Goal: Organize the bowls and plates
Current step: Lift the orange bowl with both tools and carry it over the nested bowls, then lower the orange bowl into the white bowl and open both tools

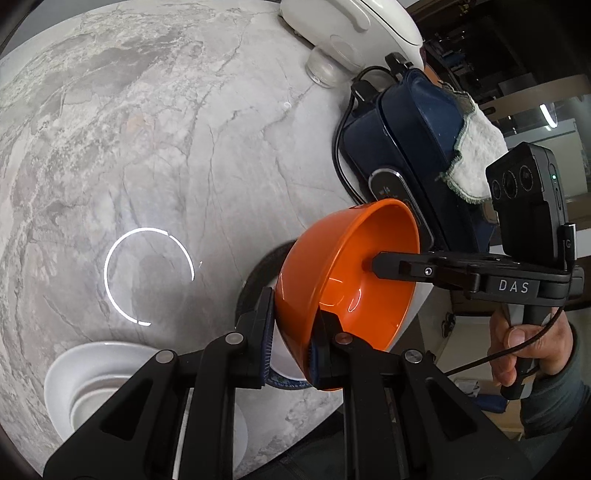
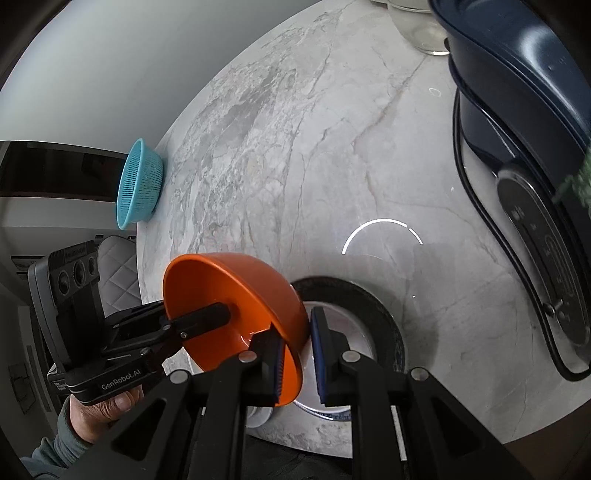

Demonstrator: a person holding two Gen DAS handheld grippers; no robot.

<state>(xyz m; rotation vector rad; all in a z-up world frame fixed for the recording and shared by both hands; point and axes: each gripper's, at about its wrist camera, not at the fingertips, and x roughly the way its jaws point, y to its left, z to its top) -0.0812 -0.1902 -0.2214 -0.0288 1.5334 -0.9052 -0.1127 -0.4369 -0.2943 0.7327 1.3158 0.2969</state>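
While both grippers share one load, the orange bowl (image 1: 347,280) hangs tilted on its side above the marble desk (image 1: 166,147), clear of the surface, near the desk's front edge. Left gripper (image 1: 291,343): jaws clamped on the bowl's rim, one finger outside the wall, one inside. Right gripper (image 2: 297,356): jaws likewise clamped on the opposite part of the rim, wall pinched between the blue pads. Each gripper is carried by a person's hand (image 1: 524,350) in a grey-green sleeve.

Directly beneath the bowl: a round dark mat (image 2: 369,299) with a white plate (image 2: 347,332) lying on it. Near the front edge, to the left: a stack of white bowls (image 1: 92,384). At the desk's left edge: a turquoise plastic colander (image 2: 138,184). Along the right edge: a navy electric appliance (image 1: 406,140) with its black cord (image 1: 341,147), a white cloth (image 1: 476,155) draped on top. At the far edge: a clear glass (image 1: 321,70) beside a white appliance (image 1: 351,26).
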